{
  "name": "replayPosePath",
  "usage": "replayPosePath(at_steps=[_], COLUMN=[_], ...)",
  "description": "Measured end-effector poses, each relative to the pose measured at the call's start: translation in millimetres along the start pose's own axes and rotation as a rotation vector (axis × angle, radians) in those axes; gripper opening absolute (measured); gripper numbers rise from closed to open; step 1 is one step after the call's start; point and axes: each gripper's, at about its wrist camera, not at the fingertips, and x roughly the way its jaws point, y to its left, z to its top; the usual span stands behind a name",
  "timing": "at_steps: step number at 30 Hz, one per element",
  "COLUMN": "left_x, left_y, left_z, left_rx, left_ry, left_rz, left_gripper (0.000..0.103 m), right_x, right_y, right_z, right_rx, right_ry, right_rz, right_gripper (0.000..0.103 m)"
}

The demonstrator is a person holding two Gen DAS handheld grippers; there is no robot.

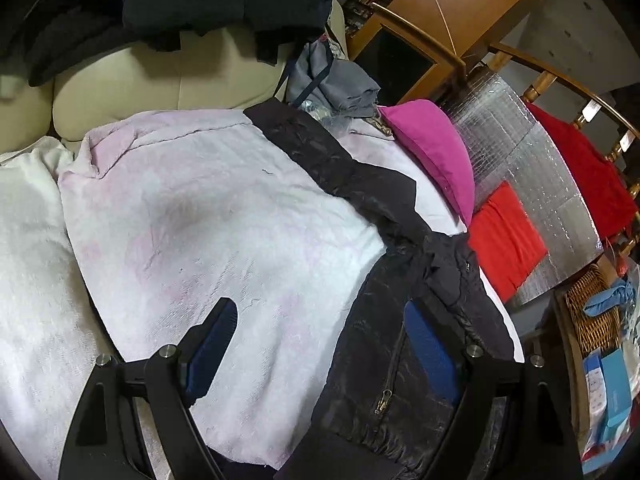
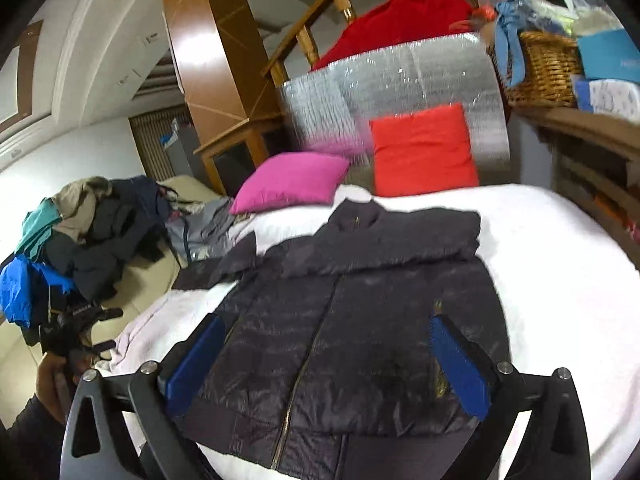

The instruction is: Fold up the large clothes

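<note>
A dark puffer jacket (image 2: 352, 320) lies front up and zipped on a white towel (image 2: 560, 280) on the bed. One sleeve is folded across its chest; the other sleeve (image 1: 344, 168) stretches out over the towel. My right gripper (image 2: 326, 344) is open above the jacket's body, holding nothing. My left gripper (image 1: 320, 332) is open above the towel (image 1: 200, 220) beside the jacket's side and pocket zipper (image 1: 384, 396), holding nothing. It also shows at the left in the right wrist view (image 2: 80, 332).
A pile of dark and blue clothes (image 2: 80, 240) lies on a cream sofa (image 1: 140, 84) to the left. A pink pillow (image 2: 292, 180), a red pillow (image 2: 424, 152) and silver foil sheet (image 2: 400, 76) stand at the head. A wicker basket (image 2: 536, 68) sits right.
</note>
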Motion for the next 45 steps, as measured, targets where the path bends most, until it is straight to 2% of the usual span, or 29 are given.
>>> replayPosePath(at_steps=[9,11,13,17,20,25,28,31,35,39,45], left_x=[2.0,9.4,11.4,9.0,17.1,28.2,40.8,64.1,116.3,188.7,260.2], left_y=[-2.1,-2.9,-3.2,-6.2,-3.3,-7.2,-8.1,-7.5,5.3,34.1,63.6], left_z=[-0.9,0.7,2.5,-1.0,-0.2,9.7,26.2,56.2,108.9,161.1,206.6], left_rx=[0.01,0.005,-0.013,0.027,0.005,0.026,0.015,-0.009,-0.083,-0.232,-0.335], left_ry=[-0.018,0.001,0.012,-0.014,0.009,0.009,0.014,0.02,0.05,0.102,0.106], left_rz=[-0.021,-0.011,-0.016,-0.012,-0.013,-0.016,-0.036,-0.065,-0.1,-0.126,-0.119], left_gripper=[0.086,0.086,0.086,0.086,0.086,0.086,0.086,0.086,0.086,0.086,0.086], right_x=[-2.4,0.7,-0.7,-5.8,2.3,6.0,14.3,23.8,43.3,66.7,104.4], right_y=[-2.4,-6.1,-9.4,-5.7,-3.7,3.4,2.7,2.6,4.6,5.1,-0.8], right_z=[-5.6,-5.1,0.8,7.4,8.5,9.0,6.9,4.3,1.1,-0.3,-0.6], right_rx=[-0.02,-0.021,0.0,-0.025,-0.017,-0.048,-0.048,-0.051,-0.065,-0.083,-0.077], right_ry=[-0.012,-0.001,-0.003,-0.045,-0.017,-0.019,0.0,0.024,0.065,0.105,0.158], right_rz=[-0.03,-0.052,-0.042,-0.051,-0.036,-0.042,-0.051,-0.062,-0.08,-0.103,-0.131], right_gripper=[0.102,0.102,0.102,0.102,0.102,0.102,0.102,0.102,0.102,0.102,0.102])
